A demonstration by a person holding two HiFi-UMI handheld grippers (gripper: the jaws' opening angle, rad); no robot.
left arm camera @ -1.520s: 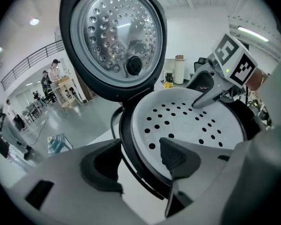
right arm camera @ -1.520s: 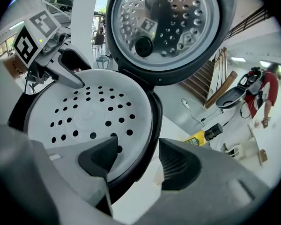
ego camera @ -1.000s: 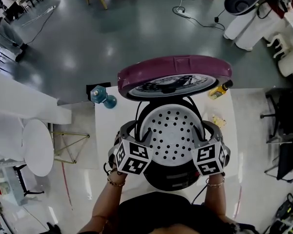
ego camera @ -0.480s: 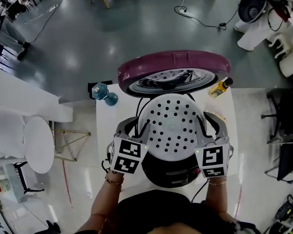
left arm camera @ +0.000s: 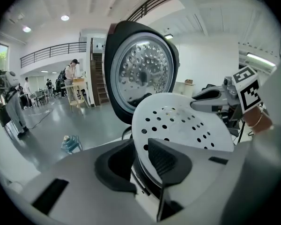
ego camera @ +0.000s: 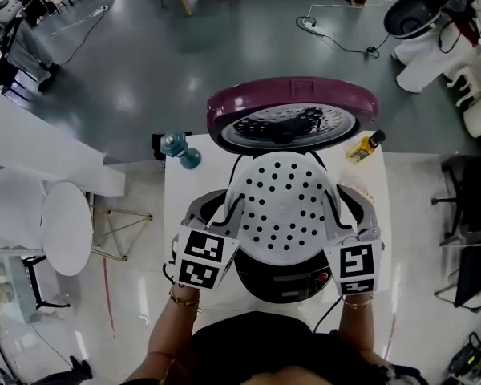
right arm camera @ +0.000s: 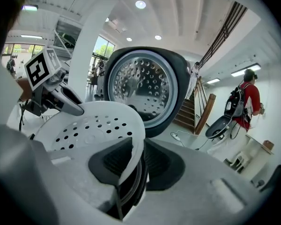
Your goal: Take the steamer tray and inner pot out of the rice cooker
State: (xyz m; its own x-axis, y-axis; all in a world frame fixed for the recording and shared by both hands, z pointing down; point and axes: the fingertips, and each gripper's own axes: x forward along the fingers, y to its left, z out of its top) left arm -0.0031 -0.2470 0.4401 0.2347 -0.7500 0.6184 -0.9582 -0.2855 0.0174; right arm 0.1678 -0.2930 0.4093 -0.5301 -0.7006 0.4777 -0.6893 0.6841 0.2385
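i'm gripping the steamer tray rim with left gripper and right gripper, jaws just closed on it, aiming to lift evenly.

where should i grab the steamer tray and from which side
Grip the steamer tray by its thin outer rim, at the opposite left and right edges, coming in from both sides. It is wide, round and shallow, too broad for a one-sided hold, and the open lid stands right behind it, blocking the back.

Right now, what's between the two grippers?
The tray, white with holes, seen best in the head view. The left gripper and right gripper hold its rim; their jaws have just been closing on it.
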